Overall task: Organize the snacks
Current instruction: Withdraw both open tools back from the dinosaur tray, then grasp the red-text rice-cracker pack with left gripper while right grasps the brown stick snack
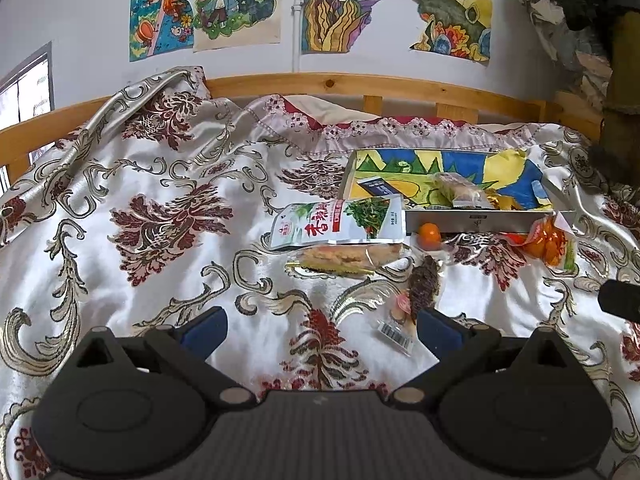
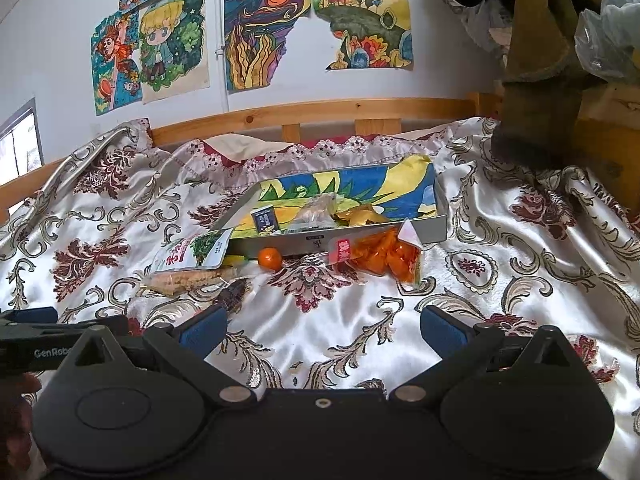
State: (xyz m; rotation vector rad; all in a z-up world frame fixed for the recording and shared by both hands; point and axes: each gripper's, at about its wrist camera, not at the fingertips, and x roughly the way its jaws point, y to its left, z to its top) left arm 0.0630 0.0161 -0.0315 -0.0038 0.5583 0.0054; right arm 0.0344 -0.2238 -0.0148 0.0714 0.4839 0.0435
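Blue-padded black left gripper (image 1: 322, 330) hangs over the floral satin bedspread (image 1: 120, 208), jaws spread apart and empty; a small clear wrapper with a barcode label (image 1: 394, 332) lies just beside its right finger. Farther off lie a clear-wrapped biscuit bar (image 1: 344, 258), a green-and-white snack pouch with red Chinese writing (image 1: 336, 226), a small orange fruit (image 1: 430, 236) and an orange snack bag (image 2: 380, 258), all before the shallow grey tray lined with a colourful drawing (image 2: 434, 226). The right gripper (image 2: 322, 330) likewise gapes empty; "GenRobo" shows at its left.
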